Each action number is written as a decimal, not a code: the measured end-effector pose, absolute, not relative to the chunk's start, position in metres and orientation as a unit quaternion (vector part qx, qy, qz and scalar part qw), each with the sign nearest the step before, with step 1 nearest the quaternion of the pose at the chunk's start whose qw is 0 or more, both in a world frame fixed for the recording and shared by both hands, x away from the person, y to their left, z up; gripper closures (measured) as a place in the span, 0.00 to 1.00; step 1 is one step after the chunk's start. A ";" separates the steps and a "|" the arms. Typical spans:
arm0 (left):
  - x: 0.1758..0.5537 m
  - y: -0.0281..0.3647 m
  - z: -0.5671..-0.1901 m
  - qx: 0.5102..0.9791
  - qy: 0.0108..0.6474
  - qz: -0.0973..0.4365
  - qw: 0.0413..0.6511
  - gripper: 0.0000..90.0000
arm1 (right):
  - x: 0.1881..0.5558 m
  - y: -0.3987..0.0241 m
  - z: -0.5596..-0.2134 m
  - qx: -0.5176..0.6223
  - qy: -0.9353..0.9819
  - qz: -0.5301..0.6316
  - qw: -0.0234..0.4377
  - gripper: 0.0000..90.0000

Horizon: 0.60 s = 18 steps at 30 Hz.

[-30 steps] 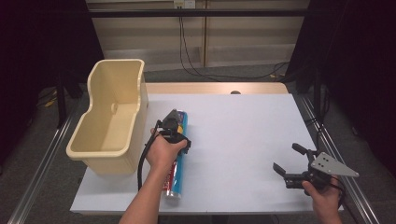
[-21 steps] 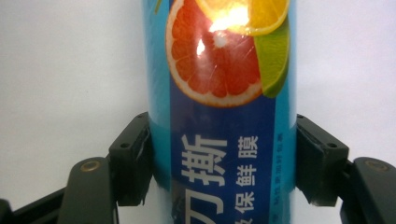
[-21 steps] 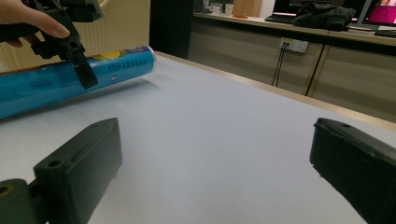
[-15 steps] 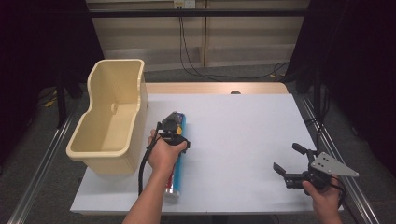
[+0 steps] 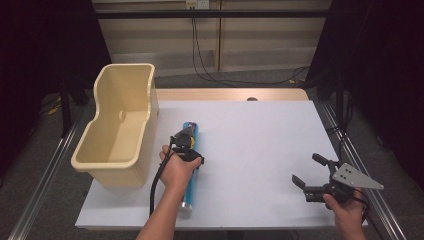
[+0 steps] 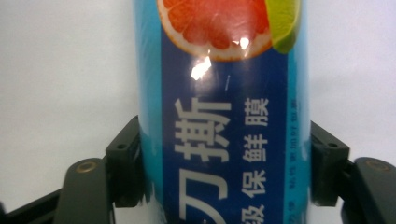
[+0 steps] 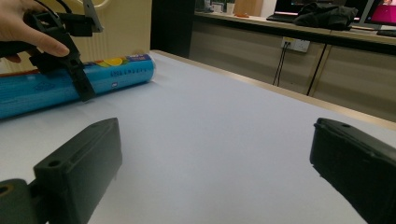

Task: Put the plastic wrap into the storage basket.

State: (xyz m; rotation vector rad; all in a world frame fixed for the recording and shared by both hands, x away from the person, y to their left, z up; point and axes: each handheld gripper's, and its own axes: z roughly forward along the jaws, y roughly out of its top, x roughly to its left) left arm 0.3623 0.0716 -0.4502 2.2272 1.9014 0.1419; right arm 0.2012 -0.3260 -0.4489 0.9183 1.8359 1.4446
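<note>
Lying lengthwise on the white counter [image 5: 260,150], the long blue cylindrical roll with a glossy printed wrapper [image 5: 190,165] sits just beside the cream-coloured plastic tub [image 5: 120,130], which stands at the left edge of the counter. One end of the roll points away from the person and the other end points toward the near edge.

The left tool [image 5: 184,142] comes down on the roll from above, held in the person's left hand [image 5: 176,167]. In the left gripper view the two black jaws stand on both sides of the roll [image 6: 219,116], and their pads press against its blue sides, so the tool is closed on it. The wrapper shows a cut grapefruit, a piece of lime and white characters on a dark blue band. The roll rests on the counter.

The right tool [image 5: 312,175] is well apart from the roll, near the right front corner of the counter, in the person's right hand [image 5: 345,205]. Its jaws stand wide apart and nothing is between them. In the right gripper view the roll [image 7: 74,84] and the left tool [image 7: 70,60] show farther off.
</note>
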 end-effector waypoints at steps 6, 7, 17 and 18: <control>0.362 0.070 -0.449 0.750 0.653 0.049 0.096 0.36 | 0.202 -0.326 -0.449 0.347 0.695 0.547 0.311 0.02; 0.362 0.070 -0.448 0.750 0.653 0.048 0.093 0.36 | 0.201 -0.326 -0.449 0.348 0.694 0.548 0.312 0.02; 0.366 0.078 -0.424 0.746 0.657 0.019 0.103 0.36 | 0.202 -0.326 -0.448 0.348 0.693 0.549 0.312 0.02; 0.366 0.078 -0.424 0.746 0.657 0.019 0.103 0.36 | 0.202 -0.326 -0.448 0.348 0.693 0.549 0.312 0.02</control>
